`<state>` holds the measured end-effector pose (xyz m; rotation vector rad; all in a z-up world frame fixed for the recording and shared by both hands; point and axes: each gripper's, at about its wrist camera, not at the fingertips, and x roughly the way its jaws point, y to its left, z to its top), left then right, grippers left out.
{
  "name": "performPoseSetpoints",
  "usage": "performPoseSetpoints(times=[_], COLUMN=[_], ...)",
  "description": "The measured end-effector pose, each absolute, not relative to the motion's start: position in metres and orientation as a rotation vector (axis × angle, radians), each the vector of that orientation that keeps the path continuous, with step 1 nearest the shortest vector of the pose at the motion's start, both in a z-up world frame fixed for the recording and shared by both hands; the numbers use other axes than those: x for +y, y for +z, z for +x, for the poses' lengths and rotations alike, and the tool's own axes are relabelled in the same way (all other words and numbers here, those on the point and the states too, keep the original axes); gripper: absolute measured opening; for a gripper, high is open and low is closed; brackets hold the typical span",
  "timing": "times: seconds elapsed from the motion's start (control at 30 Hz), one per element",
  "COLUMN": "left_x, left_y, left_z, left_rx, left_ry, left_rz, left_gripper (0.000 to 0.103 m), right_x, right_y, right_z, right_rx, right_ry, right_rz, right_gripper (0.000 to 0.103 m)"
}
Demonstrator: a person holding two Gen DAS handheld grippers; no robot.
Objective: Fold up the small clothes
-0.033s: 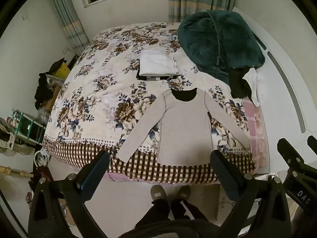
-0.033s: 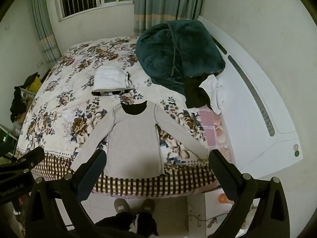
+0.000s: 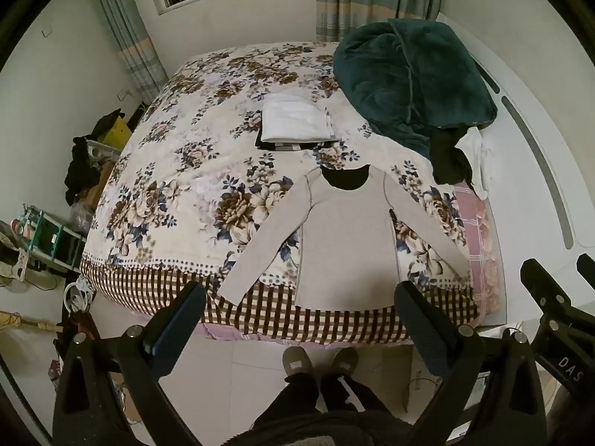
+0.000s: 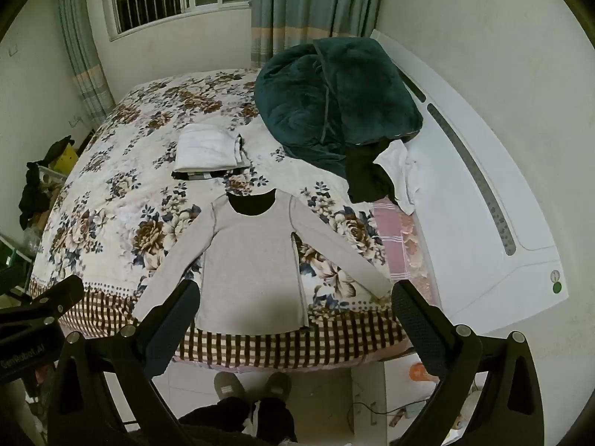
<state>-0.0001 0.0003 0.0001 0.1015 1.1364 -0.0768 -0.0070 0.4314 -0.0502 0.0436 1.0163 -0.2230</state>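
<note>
Since the grey long-sleeved top (image 3: 346, 249) lies flat and face up at the near edge of the floral bedspread (image 3: 186, 200), sleeves angled out and hem toward the person, it looks staged for folding, with a folded white garment (image 3: 295, 122) stacked on darker ones further back, probably done already. Both tools hang high above the floor, well clear of the bed and aimed down at the top: left gripper (image 3: 299, 312) and right gripper (image 4: 295, 304) each have jaws spread wide and hold nothing. The unsorted dark and white clothes (image 4: 379, 171) sit by the teal blanket (image 4: 334, 96).
</note>
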Motion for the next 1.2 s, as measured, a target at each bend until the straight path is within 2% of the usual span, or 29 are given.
performPoseSetpoints(times=[1.2], left_x=[-0.003], left_y=[0.011], left_z=[0.004], left_rx=[1.113], left_ry=[-0.074], left_rz=[0.100], left_gripper=[0.103], right_x=[0.431], right_y=[-0.044], right_z=[-0.007], right_rx=[1.009], right_ry=[-0.215], right_rz=[0.042], right_gripper=[0.103])
